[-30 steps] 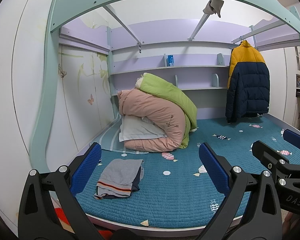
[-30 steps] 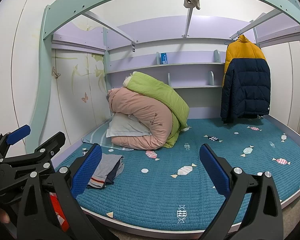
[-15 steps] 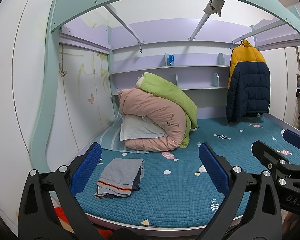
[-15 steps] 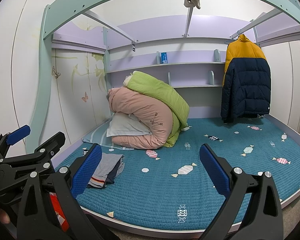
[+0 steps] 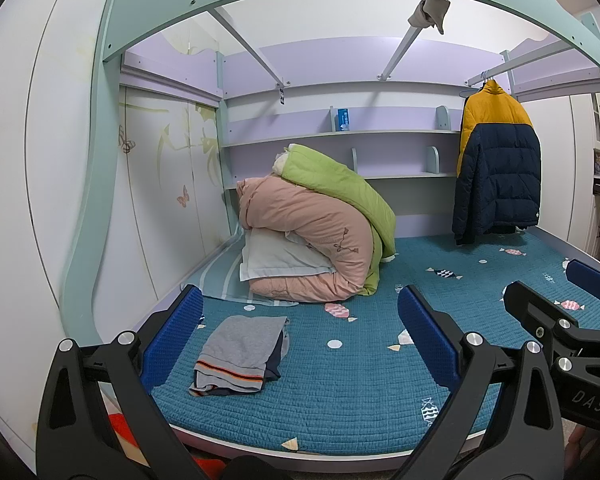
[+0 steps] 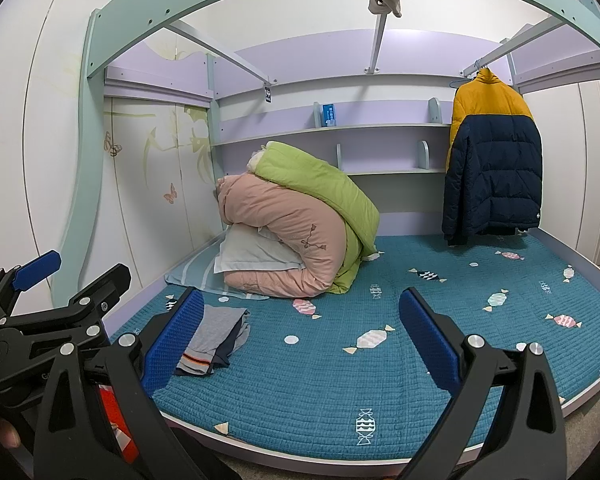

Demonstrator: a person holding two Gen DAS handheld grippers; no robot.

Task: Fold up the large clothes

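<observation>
Both grippers, left gripper (image 5: 300, 344) and right gripper (image 6: 300, 344), hang released before my bed (image 5: 340, 392).
Nothing has shifted: folded grey garment (image 5: 240, 354) lies near the bed's front edge; puffer jacket (image 6: 494, 164) hangs behind, unfolded.

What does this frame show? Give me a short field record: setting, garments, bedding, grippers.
setting: bed with teal quilted cover under a loft frame
folded clothes: grey pile at the near left of the bed
jacket: yellow and navy, hanging from a rail at back right
bedding: pink duvet, green duvet on top
left gripper: open, holding nothing
right gripper: open, holding nothing
</observation>
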